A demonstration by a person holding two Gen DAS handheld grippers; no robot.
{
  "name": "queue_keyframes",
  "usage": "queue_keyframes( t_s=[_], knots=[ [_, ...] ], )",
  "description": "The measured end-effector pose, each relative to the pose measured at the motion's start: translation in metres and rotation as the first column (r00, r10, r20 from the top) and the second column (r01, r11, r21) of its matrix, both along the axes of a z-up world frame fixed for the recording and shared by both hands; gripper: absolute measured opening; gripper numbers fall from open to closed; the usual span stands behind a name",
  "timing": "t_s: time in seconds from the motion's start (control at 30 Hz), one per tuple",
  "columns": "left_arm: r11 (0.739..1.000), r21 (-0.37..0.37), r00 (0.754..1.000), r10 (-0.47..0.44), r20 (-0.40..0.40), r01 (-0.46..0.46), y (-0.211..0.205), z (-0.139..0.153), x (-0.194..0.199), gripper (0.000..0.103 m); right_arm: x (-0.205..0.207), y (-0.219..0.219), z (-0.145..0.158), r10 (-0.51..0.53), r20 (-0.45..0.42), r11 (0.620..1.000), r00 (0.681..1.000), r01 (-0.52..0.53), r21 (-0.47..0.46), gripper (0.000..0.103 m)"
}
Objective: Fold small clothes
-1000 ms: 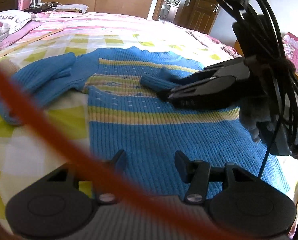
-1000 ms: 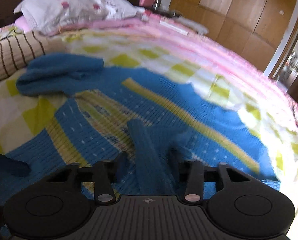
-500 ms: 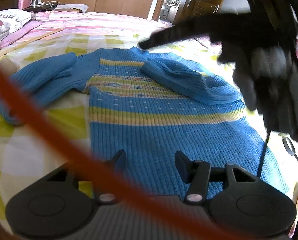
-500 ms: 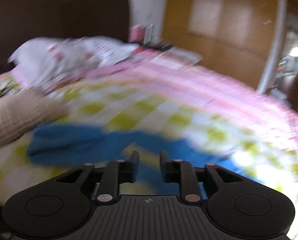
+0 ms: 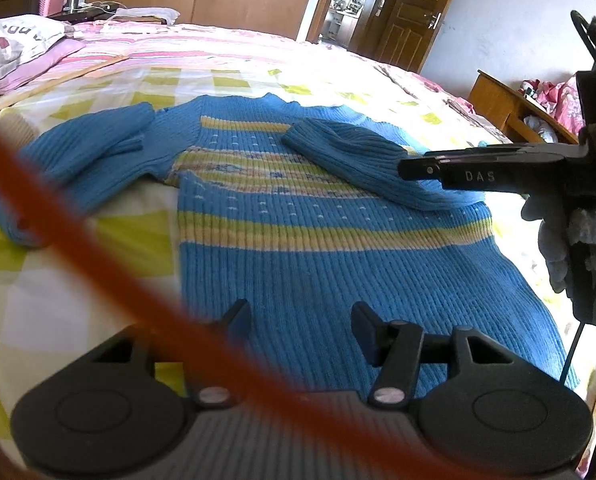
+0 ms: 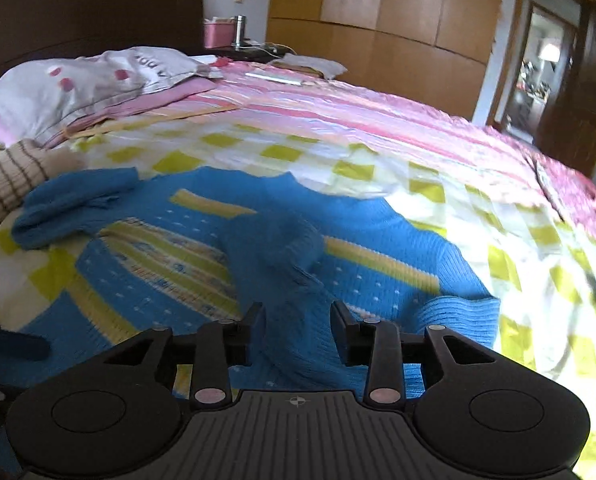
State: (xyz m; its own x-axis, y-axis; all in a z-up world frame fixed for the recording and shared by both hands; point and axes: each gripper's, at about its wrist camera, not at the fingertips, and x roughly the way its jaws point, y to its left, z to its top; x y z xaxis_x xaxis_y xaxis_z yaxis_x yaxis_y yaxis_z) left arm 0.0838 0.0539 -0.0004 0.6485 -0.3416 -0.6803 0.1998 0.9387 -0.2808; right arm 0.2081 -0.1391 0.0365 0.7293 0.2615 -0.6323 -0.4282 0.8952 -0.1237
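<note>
A blue knitted sweater (image 5: 298,256) with yellow stripes lies flat on the checked bedcover (image 5: 78,280). One sleeve (image 5: 350,156) is folded across its chest; the other sleeve (image 5: 86,152) lies bunched out to the left. My left gripper (image 5: 302,312) hovers open over the hem with nothing between its fingers. In the left wrist view my right gripper (image 5: 406,168) reaches in from the right, its tip just above the shoulder end of the folded sleeve. Its jaws are opening (image 6: 298,312); the folded sleeve (image 6: 274,248) lies beneath them, and the pads do not press it.
A blurred orange cable (image 5: 98,232) crosses the left wrist view diagonally. A pillow (image 6: 78,80) and a beige striped garment (image 6: 6,184) lie at the head of the bed. A wooden bedside cabinet (image 5: 506,108) stands beyond the bed's far right edge.
My right gripper let go of the sleeve, opened, and drew back to the right and slightly up. The sleeve now rests folded across the chest. My left gripper stayed put.
</note>
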Motion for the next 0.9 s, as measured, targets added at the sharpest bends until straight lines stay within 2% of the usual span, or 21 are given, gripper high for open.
queue_keyframes(
  t_s=[0.1, 0.2, 0.37, 0.4, 0.43, 0.47, 0.53, 0.63, 0.77, 0.8, 0.83, 0.9],
  knots=[
    [1.0, -0.004, 1.0, 0.003, -0.002, -0.003, 0.001, -0.002, 0.002, 0.061, 0.0, 0.018, 0.002, 0.061, 0.021, 0.998, 0.998, -0.061, -0.001, 0.035],
    [1.0, -0.002, 1.0, 0.0, -0.001, 0.0, 0.001, -0.002, 0.002, 0.062, 0.008, 0.043, -0.006, 0.113, 0.004, 0.993, 0.994, -0.112, -0.037, 0.035],
    [1.0, 0.002, 1.0, -0.01, 0.002, 0.01, 0.001, -0.002, 0.002, 0.063, 0.027, 0.069, -0.024, 0.102, 0.003, 0.983, 0.995, -0.101, -0.152, 0.034],
    [1.0, 0.002, 1.0, -0.011, 0.001, 0.011, 0.001, -0.002, 0.001, 0.063, 0.034, 0.071, -0.027, 0.081, -0.005, 0.981, 0.997, -0.08, -0.178, 0.031],
    [1.0, 0.0, 1.0, -0.011, 0.001, 0.011, 0.001, -0.002, 0.001, 0.063, 0.041, 0.07, -0.029, 0.064, -0.03, 0.982, 0.997, -0.069, -0.175, 0.023],
    [1.0, -0.003, 1.0, -0.011, 0.0, 0.011, 0.002, -0.001, 0.001, 0.063, 0.048, 0.066, -0.027, 0.044, -0.062, 0.988, 0.997, -0.053, -0.147, 0.005],
    [1.0, -0.01, 1.0, -0.008, -0.001, 0.008, 0.003, -0.001, 0.001, 0.063, 0.055, 0.058, -0.015, 0.012, -0.074, 0.996, 0.997, -0.018, -0.085, 0.005],
    [1.0, -0.017, 1.0, -0.004, -0.002, 0.004, 0.004, -0.001, 0.001, 0.063, 0.052, 0.051, 0.019, -0.025, 0.013, 0.999, 1.0, 0.025, 0.034, 0.005],
    [1.0, -0.015, 1.0, -0.002, 0.0, 0.002, 0.003, -0.002, 0.001, 0.063, 0.033, 0.061, 0.047, 0.012, 0.109, 0.986, 0.994, -0.03, 0.164, 0.005],
    [1.0, -0.01, 1.0, -0.004, 0.002, 0.004, 0.002, -0.002, 0.001, 0.063, 0.027, 0.067, 0.046, 0.042, 0.122, 0.983, 0.992, -0.063, 0.173, 0.006],
    [1.0, -0.006, 1.0, -0.007, 0.004, 0.007, 0.001, -0.002, 0.001, 0.064, 0.02, 0.075, 0.039, 0.09, 0.129, 0.982, 0.988, -0.109, 0.152, 0.012],
    [1.0, 0.004, 1.0, -0.012, 0.009, 0.012, 0.0, -0.002, -0.001, 0.064, 0.01, 0.092, 0.018, 0.163, 0.087, 0.985, 0.983, -0.167, 0.05, 0.026]
  ],
)
